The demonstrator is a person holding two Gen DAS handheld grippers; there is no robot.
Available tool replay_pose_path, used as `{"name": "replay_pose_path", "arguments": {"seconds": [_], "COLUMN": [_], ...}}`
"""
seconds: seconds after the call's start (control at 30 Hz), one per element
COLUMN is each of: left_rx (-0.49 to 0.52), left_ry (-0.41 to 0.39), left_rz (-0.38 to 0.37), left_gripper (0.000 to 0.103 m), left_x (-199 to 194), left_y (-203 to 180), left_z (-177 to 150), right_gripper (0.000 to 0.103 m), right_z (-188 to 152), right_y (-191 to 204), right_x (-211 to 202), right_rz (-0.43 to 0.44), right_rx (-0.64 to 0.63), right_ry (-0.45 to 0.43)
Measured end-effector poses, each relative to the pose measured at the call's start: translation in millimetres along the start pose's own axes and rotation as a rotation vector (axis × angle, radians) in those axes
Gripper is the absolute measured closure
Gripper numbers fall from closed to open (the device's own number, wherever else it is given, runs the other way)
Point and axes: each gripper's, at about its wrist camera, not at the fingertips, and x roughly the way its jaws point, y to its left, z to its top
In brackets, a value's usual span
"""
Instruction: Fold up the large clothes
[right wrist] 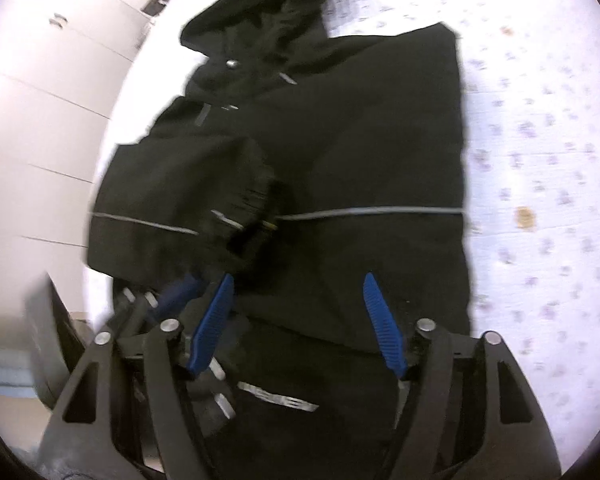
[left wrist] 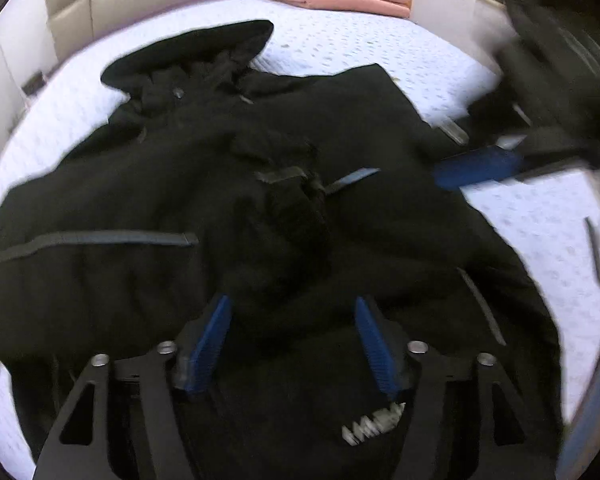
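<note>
Here the black hooded jacket [left wrist: 260, 184] lies across the centre of the bed [left wrist: 340, 40], its sleeves folded in over the chest. The left claw [left wrist: 292, 344] and right claw [right wrist: 300, 320] both stand wide and empty above its lower part. Thick padding may spring the sleeves open again if the hem is lifted carelessly. Motion blur smears the fabric edges, and the hem is hidden behind the claws.

Both grippers [left wrist: 292, 340] [right wrist: 300, 320], jaws apart
</note>
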Motion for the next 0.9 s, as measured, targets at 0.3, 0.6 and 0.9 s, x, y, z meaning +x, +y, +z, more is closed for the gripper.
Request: {"name": "replay_pose_path", "arguments": {"seconds": [0.3, 0.6, 0.9], "left_rx": [-0.235, -0.337, -0.283], "left_ry": [0.057, -0.092, -0.05], "left_rz": [0.043, 0.231, 0.138], "left_gripper": [0.035, 0.035, 0.035], "left_x": [-38.4, -101.2, -48.4], "left_y": [47.4, 127.1, 153.0], "left_z": [-46.9, -33.5, 3.3], "right_gripper": [0.033, 0.084, 0.08], "right_z": [19.9, 12.3, 12.5], "right_y": [23.9, 78.2, 8.1], "right_x": [69.5, 11.8, -14.9], "right_rz": [0.084, -0.027, -0.271], "right_rx": [0.067, -0.114, -0.061], "right_ry": [0.08, -0.068, -0.108]}}
